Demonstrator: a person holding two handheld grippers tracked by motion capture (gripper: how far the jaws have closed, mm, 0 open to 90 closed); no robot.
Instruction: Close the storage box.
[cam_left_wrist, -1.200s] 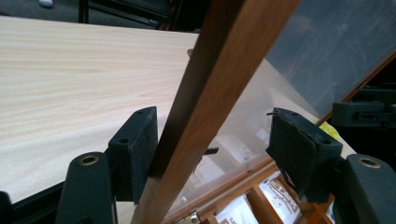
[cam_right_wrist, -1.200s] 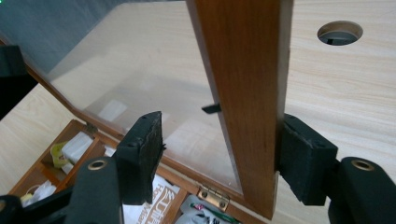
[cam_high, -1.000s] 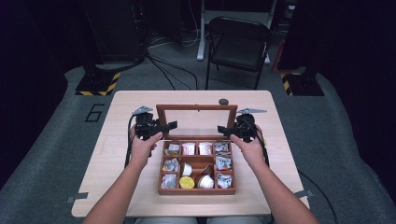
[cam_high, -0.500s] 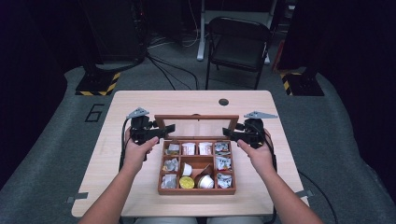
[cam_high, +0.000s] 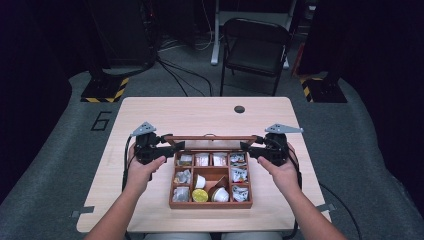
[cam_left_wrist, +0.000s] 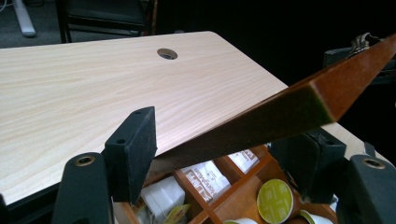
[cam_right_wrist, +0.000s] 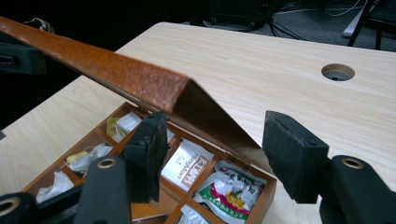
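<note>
A large grey "6" is showing on the floor mat (cam_high: 101, 120), well out past the left gripper's (cam_high: 176, 146) jaws, off the table's (cam_high: 210, 112) left edge. A white sachet (cam_left_wrist: 208, 179) with brown block lettering is lying in the wooden box (cam_left_wrist: 233, 205) just under the left gripper's jaws; the letters are too blurred to read. A similar white sachet (cam_right_wrist: 187, 163) with brown print is sitting below the right gripper's (cam_right_wrist: 219, 140) jaws, also unreadable. A packet (cam_right_wrist: 231, 191) with red and green printing is lying beside it, its characters not legible.
</note>
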